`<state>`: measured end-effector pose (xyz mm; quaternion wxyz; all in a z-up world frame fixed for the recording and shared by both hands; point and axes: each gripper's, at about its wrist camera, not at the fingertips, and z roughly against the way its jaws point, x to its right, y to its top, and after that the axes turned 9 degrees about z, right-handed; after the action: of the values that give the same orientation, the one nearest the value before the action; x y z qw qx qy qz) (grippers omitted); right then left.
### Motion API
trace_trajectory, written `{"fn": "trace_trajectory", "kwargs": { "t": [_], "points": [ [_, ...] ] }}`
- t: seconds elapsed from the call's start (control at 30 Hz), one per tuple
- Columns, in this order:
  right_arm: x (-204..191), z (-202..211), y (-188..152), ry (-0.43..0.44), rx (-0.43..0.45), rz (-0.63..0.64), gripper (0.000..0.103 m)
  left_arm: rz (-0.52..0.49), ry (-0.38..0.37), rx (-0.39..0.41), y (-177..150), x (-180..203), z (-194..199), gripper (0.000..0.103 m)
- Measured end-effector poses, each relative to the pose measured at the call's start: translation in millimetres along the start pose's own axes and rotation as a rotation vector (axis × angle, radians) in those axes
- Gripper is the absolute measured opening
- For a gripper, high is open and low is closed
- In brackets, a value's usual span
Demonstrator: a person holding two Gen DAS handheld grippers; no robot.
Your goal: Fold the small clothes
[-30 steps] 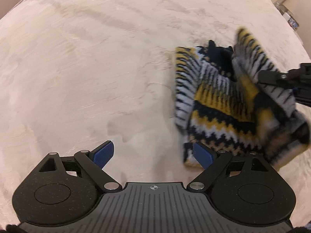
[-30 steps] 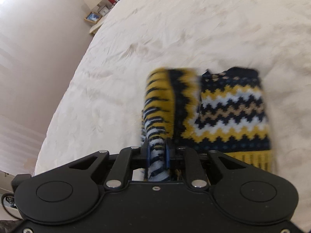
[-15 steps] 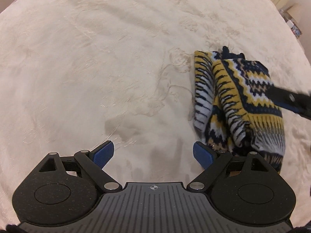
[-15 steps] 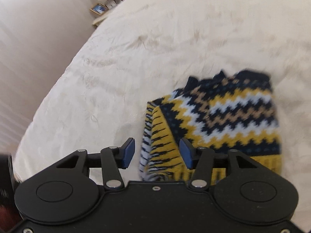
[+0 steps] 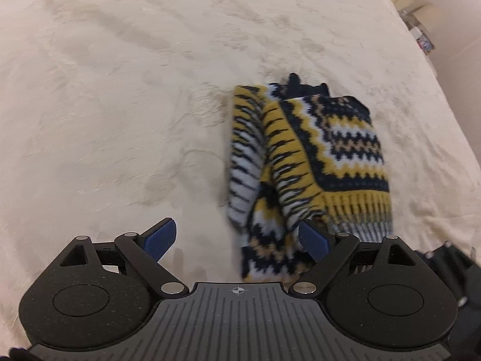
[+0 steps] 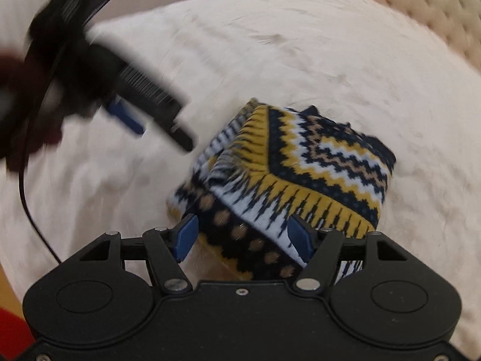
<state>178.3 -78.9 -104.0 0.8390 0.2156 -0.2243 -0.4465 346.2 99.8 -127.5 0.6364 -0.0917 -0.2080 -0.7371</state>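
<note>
A small knitted sweater [image 5: 312, 162] with navy, yellow and white zigzags lies folded on the cream bedspread [image 5: 120, 90]. Its sleeve is laid over the left side of the body. My left gripper [image 5: 237, 239] is open, low over the bed, with its right finger beside the sweater's near edge. My right gripper [image 6: 243, 239] is open, and its blue pads straddle the sweater's [image 6: 294, 165] near corner without clamping it. The left gripper also shows blurred at the upper left of the right wrist view [image 6: 126, 114].
The cream bedspread [image 6: 300, 45] fills both views. A tufted headboard [image 6: 436, 9] stands at the far right in the right wrist view. Shelves with small items [image 5: 421, 30] stand beyond the bed's far right edge.
My right gripper has let go of the sleeve, opened, and swung round to the sweater's near corner. The sleeve now lies folded over the body. My left gripper stayed open.
</note>
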Motion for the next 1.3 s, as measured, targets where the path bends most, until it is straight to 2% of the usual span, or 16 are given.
{"fn": "trace_trajectory", "kwargs": {
  "t": [0.1, 0.17, 0.3, 0.4, 0.5, 0.57, 0.6, 0.7, 0.83, 1.0, 1.1, 1.13, 1.17, 1.2, 1.3],
  "points": [
    [-24, -8, 1, -0.091, 0.007, 0.13, 0.069, 0.0, -0.018, -0.014, 6, 6, -3, 0.089],
    [-36, -15, 3, -0.115, 0.009, 0.21, 0.068, 0.005, -0.033, -0.025, 9, 9, -4, 0.089],
    [-53, -24, 2, -0.129, 0.0, 0.318, 0.068, 0.023, -0.054, -0.051, 16, 14, -9, 0.089],
    [-60, -22, 1, -0.124, 0.011, 0.344, 0.069, 0.021, -0.064, -0.063, 18, 19, -12, 0.089],
    [-66, -27, -2, -0.165, 0.01, 0.397, 0.066, 0.015, -0.069, -0.079, 19, 25, -18, 0.089],
    [-60, -30, -2, -0.173, 0.001, 0.369, 0.054, 0.016, -0.078, -0.092, 18, 29, -22, 0.089],
    [-52, -31, 0, -0.151, -0.013, 0.316, 0.015, 0.018, -0.089, -0.1, 18, 30, -23, 0.089],
    [-24, -20, 1, -0.101, 0.027, 0.109, 0.013, 0.033, -0.128, -0.136, 15, 36, -33, 0.089],
    [-6, -2, -3, -0.081, 0.088, -0.018, 0.013, 0.053, -0.153, -0.178, 12, 44, -55, 0.087],
    [-4, 1, -7, -0.06, 0.084, -0.046, 0.013, 0.113, -0.196, -0.184, 20, 51, -79, 0.074],
    [-1, -4, -4, -0.046, 0.082, -0.055, 0.013, 0.111, -0.227, -0.163, 28, 56, -86, 0.06],
    [-2, -4, -4, -0.044, 0.083, -0.056, 0.013, 0.104, -0.222, -0.137, 30, 58, -86, 0.046],
    [-2, -5, -4, -0.041, 0.082, -0.058, 0.013, 0.09, -0.216, -0.117, 31, 60, -85, 0.021],
    [-2, -6, -4, -0.039, 0.082, -0.062, 0.013, 0.07, -0.189, -0.098, 32, 63, -83, 0.012],
    [1, -5, -2, -0.038, 0.091, -0.085, 0.013, -0.012, -0.168, -0.035, 31, 74, -71, 0.013]
  ]
}}
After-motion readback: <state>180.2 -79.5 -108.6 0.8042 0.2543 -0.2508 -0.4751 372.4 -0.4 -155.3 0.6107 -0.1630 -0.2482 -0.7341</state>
